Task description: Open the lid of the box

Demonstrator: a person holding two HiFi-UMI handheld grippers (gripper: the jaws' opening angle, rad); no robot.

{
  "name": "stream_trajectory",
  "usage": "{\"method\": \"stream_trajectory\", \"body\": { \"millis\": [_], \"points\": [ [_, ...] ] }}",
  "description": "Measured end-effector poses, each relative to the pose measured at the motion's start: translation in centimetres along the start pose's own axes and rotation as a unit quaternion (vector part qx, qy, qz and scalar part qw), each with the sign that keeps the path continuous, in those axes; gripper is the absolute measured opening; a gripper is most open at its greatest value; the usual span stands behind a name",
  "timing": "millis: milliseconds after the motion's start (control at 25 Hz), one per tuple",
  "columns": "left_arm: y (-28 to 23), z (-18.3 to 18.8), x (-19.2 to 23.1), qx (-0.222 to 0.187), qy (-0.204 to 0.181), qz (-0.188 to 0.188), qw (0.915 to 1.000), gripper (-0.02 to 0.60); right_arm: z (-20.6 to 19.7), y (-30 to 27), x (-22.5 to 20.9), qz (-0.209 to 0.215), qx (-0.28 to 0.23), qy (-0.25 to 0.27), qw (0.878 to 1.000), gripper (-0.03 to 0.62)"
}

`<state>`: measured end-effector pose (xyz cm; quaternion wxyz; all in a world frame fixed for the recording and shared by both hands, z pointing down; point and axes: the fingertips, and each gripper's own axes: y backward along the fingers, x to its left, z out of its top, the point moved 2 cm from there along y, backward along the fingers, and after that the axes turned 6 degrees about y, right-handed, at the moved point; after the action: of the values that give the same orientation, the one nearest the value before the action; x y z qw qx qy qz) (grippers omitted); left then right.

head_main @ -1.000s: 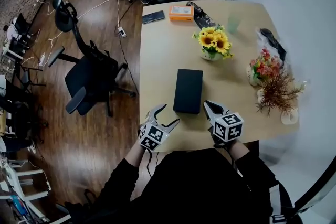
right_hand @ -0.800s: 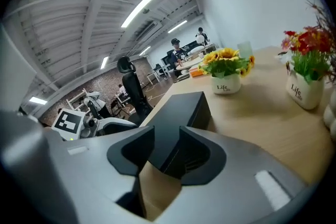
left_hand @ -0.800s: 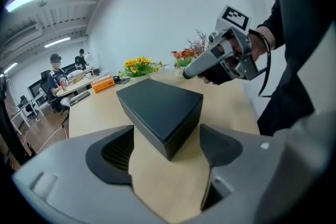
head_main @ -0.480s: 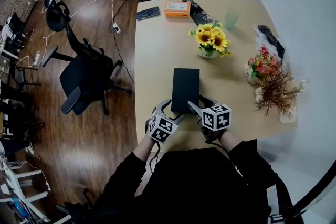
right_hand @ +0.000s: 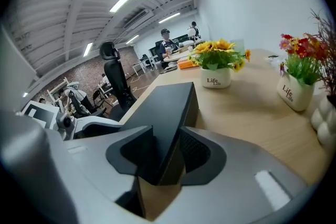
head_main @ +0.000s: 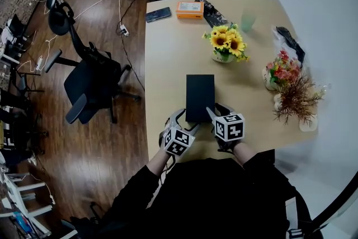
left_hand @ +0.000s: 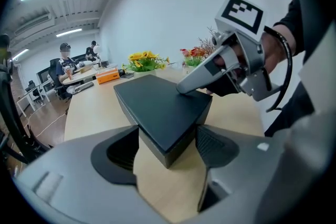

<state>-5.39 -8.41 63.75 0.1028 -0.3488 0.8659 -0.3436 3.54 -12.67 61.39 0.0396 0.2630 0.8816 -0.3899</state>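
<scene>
- box (head_main: 199, 97): plain matte black
- table (head_main: 168, 53): pale beige wood grain
- sunflowers (head_main: 226, 42): yellow petals, dark brown centres, green leaves; white pot with dark lettering
- flowers (head_main: 281, 71) at the table's right edge: red and pink, green stems, white pot
- dried sprigs (head_main: 296, 99): rusty brown
- packet (head_main: 190, 9) at the far edge: orange
- cup (head_main: 248, 22): pale green
- floor (head_main: 100, 137): dark reddish-brown planks
- office chair (head_main: 92, 84): black

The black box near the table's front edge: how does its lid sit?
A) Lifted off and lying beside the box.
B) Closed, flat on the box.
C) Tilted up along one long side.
B: the lid lies level on the black box, with no gap under it and no loose part beside it on the table.
</scene>
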Motion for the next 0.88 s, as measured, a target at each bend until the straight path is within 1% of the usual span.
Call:
{"method": "stream_trajectory", "body": {
  "millis": [40, 160, 280, 440, 520, 600, 680, 720, 800, 880],
  "points": [
    [0.0, 0.0, 0.0, 0.001, 0.002, 0.001, 1.0000, 0.324, 0.0, 0.0, 0.1, 0.002, 0.000, -0.003, 1.000, 0.152],
    [0.0, 0.1, 0.0, 0.004, 0.006, 0.001, 1.0000, 0.322, 0.1, 0.0, 0.2, 0.009, 0.005, 0.009, 1.000, 0.147],
    [-0.1, 0.0, 0.0, 0.008, 0.006, 0.001, 1.0000, 0.324, 0.1, 0.1, 0.5, -0.001, -0.004, 0.052, 0.999, 0.141],
    [0.0, -0.1, 0.2, 0.011, 0.010, 0.002, 0.9999, 0.325, 0.2, 0.2, 1.1, -0.019, -0.010, 0.112, 0.993, 0.143],
    [0.0, -0.1, 0.2, 0.013, 0.010, 0.002, 0.9999, 0.325, 0.5, 0.4, 1.4, -0.021, -0.014, 0.133, 0.991, 0.141],
    [-0.1, 0.0, 0.2, 0.014, 0.007, 0.004, 0.9999, 0.325, 1.1, 0.9, 1.5, -0.022, -0.024, 0.141, 0.989, 0.141],
    [-0.2, 0.0, 0.2, 0.015, 0.005, 0.007, 0.9999, 0.325, 1.7, 1.4, 1.6, -0.017, -0.034, 0.134, 0.990, 0.139],
    [-0.2, 0.0, 0.1, 0.014, 0.004, 0.008, 0.9999, 0.327, 2.1, 1.8, 1.7, -0.010, -0.041, 0.121, 0.992, 0.125],
    [0.0, 0.0, 0.0, 0.013, -0.005, 0.013, 0.9998, 0.324, 3.3, 2.8, 2.3, 0.016, -0.066, 0.083, 0.994, 0.114],
    [1.2, 0.8, 0.0, 0.000, -0.035, 0.034, 0.9988, 0.311, 5.0, 4.0, 3.8, 0.055, -0.092, 0.052, 0.993, 0.113]
  ]
}}
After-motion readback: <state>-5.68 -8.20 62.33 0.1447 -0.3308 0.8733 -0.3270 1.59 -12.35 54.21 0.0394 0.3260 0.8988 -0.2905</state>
